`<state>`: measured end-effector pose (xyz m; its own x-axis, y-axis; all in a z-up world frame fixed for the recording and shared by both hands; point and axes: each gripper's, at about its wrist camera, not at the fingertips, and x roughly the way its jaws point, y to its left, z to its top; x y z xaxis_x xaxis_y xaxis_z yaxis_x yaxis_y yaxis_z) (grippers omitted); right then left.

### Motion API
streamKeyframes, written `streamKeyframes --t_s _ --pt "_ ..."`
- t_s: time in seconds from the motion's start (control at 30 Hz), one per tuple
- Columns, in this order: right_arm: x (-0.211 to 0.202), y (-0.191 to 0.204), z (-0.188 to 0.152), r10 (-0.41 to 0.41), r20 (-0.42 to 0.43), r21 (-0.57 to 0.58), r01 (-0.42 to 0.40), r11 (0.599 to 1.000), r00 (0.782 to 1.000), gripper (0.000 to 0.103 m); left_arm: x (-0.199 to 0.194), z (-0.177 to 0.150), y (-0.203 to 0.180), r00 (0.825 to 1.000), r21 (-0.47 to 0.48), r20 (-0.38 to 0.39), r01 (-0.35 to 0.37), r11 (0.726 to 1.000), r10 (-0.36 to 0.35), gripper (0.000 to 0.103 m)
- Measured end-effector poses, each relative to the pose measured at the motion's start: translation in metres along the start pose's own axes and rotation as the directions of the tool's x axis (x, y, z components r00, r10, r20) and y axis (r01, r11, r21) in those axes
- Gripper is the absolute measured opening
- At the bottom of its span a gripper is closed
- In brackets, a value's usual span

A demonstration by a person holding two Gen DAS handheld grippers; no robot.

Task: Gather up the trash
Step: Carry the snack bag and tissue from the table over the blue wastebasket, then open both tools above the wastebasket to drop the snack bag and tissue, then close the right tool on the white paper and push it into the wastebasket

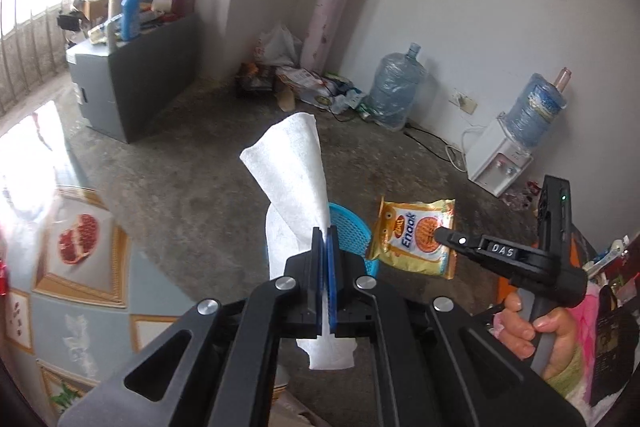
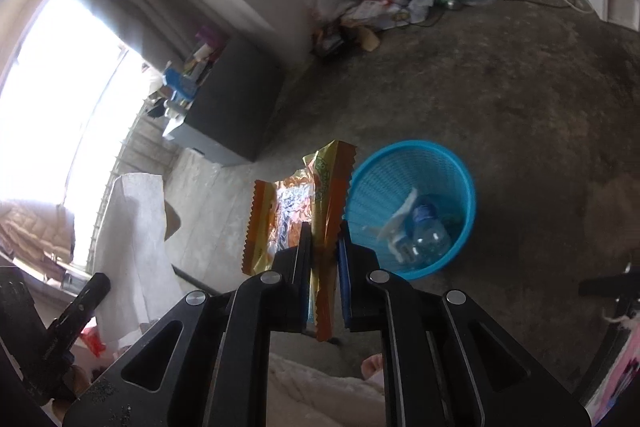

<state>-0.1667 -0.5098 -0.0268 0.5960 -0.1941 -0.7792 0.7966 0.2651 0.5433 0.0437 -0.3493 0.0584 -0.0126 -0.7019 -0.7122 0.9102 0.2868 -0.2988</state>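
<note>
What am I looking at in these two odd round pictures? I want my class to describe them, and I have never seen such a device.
No robot is here: a person carries a pair of hand-held tongs in each hand, and a wide-angle camera on each looks along its two fingers, which rounds the pictures. One view is from the left tongs, the other from the right tongs. The left tongs are shut on a white paper towel. The right tongs grip a yellow and orange snack wrapper; in the left view you also see the person's hand on their handle. On the bare grey floor stands a blue mesh wastebasket that already holds a clear plastic bottle and some paper. Both tongs are near the basket.
</note>
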Motion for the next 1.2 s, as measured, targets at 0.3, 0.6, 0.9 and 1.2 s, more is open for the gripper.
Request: streamKeyframes --t_s 0.3,0.6,0.9,1.2 --pt "0.067 -0.064 0.013 -0.089 -0.088 0.159 0.103 0.982 0.992 0.013 0.149 0.035 -0.042 0.948 -0.041 -0.269 0.163 0.986 -0.168 0.002" --pt "0.153 -0.119 0.029 -0.101 -0.195 0.308 0.159 0.938 0.976 0.052 0.262 0.040 -0.054 0.886 -0.007 -0.459 0.074 0.997 -0.069 0.026" --pt "0.134 -0.125 0.025 -0.110 -0.111 0.306 0.140 0.942 0.988 0.060 0.230 0.039 -0.054 0.932 0.034 -0.360 0.063 0.997 -0.047 0.044" --pt "0.139 -0.143 0.028 -0.132 -0.132 0.315 0.168 0.934 0.982 0.060 0.180 0.037 -0.038 0.954 0.029 -0.298 0.027 0.999 -0.017 0.050"
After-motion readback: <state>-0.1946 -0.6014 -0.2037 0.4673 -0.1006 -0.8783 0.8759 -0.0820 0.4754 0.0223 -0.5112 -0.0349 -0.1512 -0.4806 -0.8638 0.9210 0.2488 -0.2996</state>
